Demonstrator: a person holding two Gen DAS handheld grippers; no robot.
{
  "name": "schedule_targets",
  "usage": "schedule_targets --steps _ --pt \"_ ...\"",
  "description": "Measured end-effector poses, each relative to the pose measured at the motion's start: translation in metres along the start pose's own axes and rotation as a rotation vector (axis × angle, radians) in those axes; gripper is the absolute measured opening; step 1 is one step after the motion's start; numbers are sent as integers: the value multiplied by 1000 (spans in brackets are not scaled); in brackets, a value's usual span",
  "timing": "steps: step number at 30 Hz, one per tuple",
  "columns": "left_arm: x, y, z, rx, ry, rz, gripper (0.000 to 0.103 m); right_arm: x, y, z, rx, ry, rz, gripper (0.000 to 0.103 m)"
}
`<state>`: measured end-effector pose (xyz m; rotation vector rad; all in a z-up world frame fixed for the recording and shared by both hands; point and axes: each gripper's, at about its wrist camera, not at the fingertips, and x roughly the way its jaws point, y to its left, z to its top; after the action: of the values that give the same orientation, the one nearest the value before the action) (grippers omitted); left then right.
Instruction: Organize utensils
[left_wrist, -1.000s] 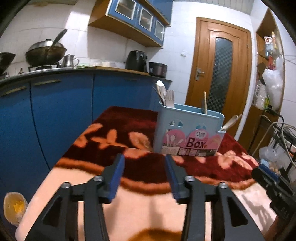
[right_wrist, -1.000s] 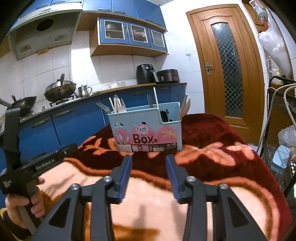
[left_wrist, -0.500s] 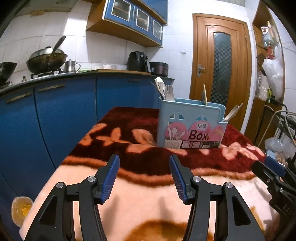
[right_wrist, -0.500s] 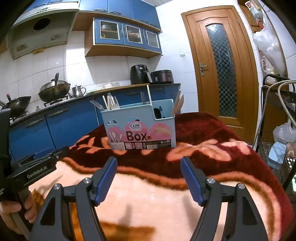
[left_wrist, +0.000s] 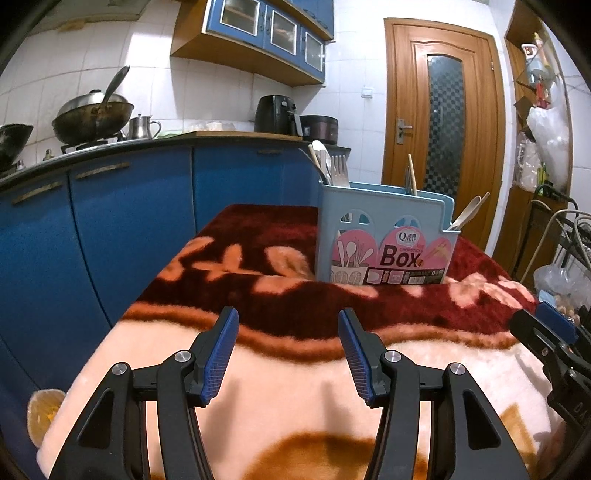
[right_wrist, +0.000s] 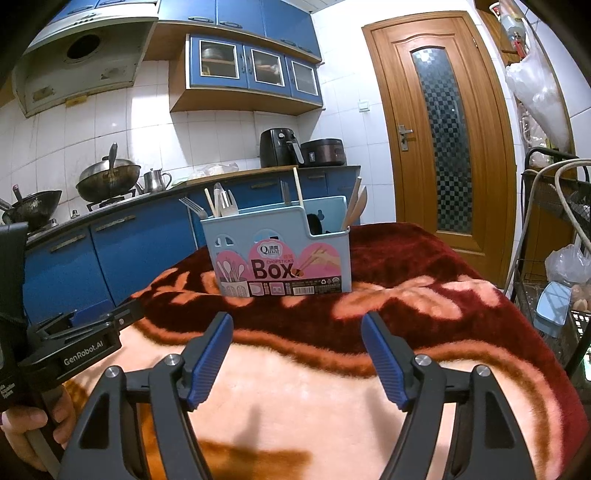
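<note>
A light blue utensil box (left_wrist: 384, 240) (right_wrist: 280, 254) with a pink "Box" label stands on the far part of a red and peach blanket (left_wrist: 295, 369). Forks and spoons (left_wrist: 330, 168) stick up from its left compartment, chopsticks (left_wrist: 412, 181) from the middle, wooden spoons (left_wrist: 469, 214) from the right. My left gripper (left_wrist: 288, 325) hovers open over the near blanket with nothing between its blue pads. My right gripper (right_wrist: 297, 325) is also open and empty, well short of the box. The right gripper's tip (left_wrist: 554, 325) shows at the left view's right edge.
Blue kitchen cabinets (left_wrist: 110, 221) run along the left, with woks (right_wrist: 109, 179), a kettle and an air fryer (right_wrist: 279, 147) on the counter. A wooden door (right_wrist: 439, 129) is behind. A wire rack (right_wrist: 554, 258) with bags stands right of the table. A person's hand (right_wrist: 33, 432) holds the left gripper.
Both grippers have opened wider, the right one more. The left view has shifted slightly, so the box sits a little further right.
</note>
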<state>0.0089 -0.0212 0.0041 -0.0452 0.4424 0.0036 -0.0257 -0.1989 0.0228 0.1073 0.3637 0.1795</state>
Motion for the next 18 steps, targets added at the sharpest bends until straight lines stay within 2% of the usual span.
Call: schedule_targets --steps 18 --pt "-1 -2 -1 3 -8 1 57 0 1 -2 8 1 -1 75"
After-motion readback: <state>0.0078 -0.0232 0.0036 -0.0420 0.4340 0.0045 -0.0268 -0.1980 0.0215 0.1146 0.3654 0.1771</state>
